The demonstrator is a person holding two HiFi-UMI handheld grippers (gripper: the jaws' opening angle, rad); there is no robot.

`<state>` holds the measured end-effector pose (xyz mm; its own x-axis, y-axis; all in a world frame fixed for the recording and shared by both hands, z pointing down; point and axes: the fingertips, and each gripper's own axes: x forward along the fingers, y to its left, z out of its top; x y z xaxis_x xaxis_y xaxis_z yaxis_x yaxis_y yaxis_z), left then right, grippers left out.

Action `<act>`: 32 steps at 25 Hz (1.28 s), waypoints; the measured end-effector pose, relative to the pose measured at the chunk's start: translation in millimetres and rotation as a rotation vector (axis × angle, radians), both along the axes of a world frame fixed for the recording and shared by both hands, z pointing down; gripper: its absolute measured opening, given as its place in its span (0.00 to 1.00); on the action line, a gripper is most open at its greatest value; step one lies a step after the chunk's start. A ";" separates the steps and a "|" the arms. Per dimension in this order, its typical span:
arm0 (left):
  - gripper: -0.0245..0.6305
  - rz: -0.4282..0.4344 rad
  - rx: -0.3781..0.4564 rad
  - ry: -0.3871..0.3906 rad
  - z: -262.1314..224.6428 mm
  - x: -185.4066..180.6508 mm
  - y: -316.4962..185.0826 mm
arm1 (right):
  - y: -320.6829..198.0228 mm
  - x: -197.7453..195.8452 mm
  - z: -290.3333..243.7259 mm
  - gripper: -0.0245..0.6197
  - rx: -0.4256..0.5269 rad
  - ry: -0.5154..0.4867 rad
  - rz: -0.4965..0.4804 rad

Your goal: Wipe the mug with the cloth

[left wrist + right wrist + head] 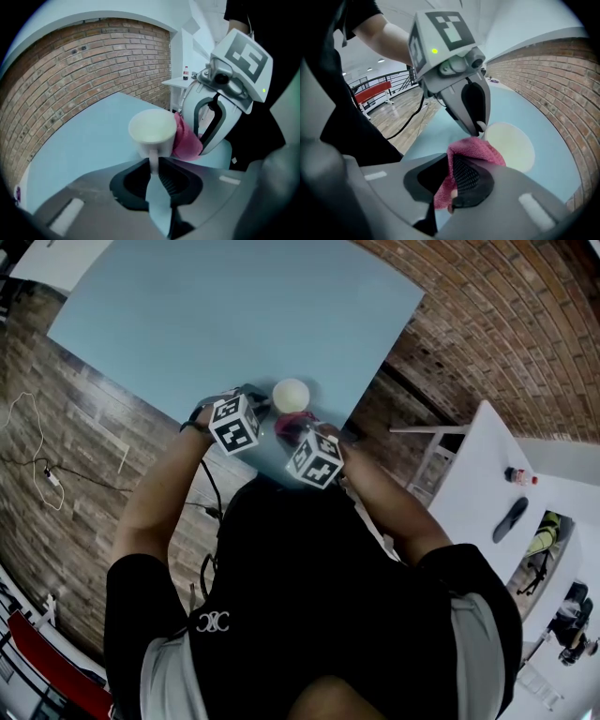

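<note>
The left gripper (154,165) has its jaws shut on the mug (151,129) handle, near the desk (234,315) edge. The right gripper (454,183) jaws squeeze the cloth (474,149), pressing it on the mug's side. Wiping looks started, not finished.

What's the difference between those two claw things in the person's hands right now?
The left gripper is clamped on the handle of the white mug; the right gripper is clamped on a pink cloth. The left grips something thin and hard, the right a soft bunched wad pressed against the mug's side. Both are shut on something, above the blue table.
</note>
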<state>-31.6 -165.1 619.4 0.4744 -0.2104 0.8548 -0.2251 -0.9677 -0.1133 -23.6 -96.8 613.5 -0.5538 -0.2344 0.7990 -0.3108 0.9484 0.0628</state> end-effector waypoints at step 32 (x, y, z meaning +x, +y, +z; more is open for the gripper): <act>0.08 -0.281 -0.225 0.412 -18.1 39.9 50.4 | -40.6 27.2 -0.4 0.10 0.095 0.102 0.046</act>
<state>8.3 -114.7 601.3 0.7317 -0.2107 0.6483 -0.4603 -0.8542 0.2419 3.5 -137.5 613.1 -0.4579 -0.3349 0.8235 -0.3413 0.9216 0.1851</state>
